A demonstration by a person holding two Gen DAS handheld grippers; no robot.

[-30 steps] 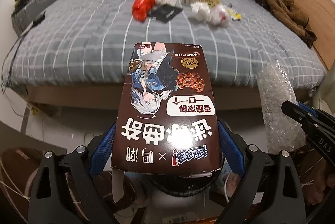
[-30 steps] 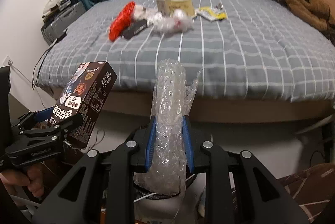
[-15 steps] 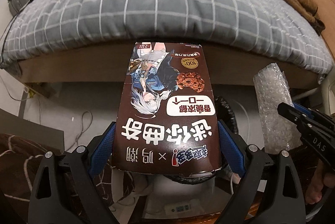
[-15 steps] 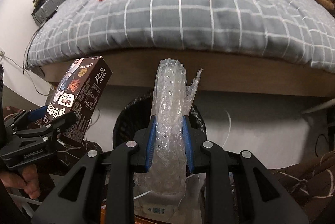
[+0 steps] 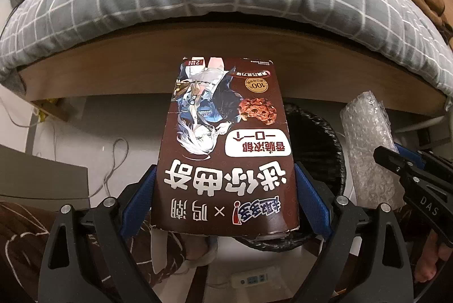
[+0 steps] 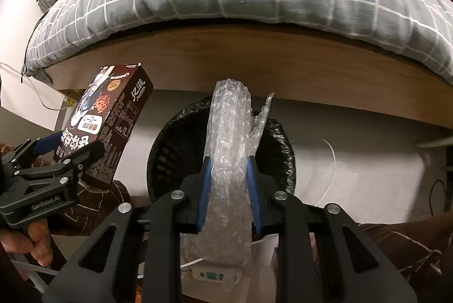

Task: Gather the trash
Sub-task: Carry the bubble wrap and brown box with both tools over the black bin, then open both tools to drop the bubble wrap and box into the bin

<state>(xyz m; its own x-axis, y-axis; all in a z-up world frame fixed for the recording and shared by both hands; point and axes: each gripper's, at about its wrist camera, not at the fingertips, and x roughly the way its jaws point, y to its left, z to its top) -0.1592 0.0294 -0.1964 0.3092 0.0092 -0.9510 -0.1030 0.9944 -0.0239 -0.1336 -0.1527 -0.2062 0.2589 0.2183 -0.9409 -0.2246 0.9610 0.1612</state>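
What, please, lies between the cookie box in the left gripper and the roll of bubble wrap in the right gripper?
In the right wrist view, only the black trash bin on the floor behind shows between the cookie box and the bubble wrap; nothing bridges them.

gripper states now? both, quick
Left gripper: closed on the brown cookie box.
Right gripper: closed on the bubble wrap roll.

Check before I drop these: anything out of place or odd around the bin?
A white power strip and its cable lie on the floor just in front of the black bin, below the bubble wrap held in the right gripper. Nothing spilled.
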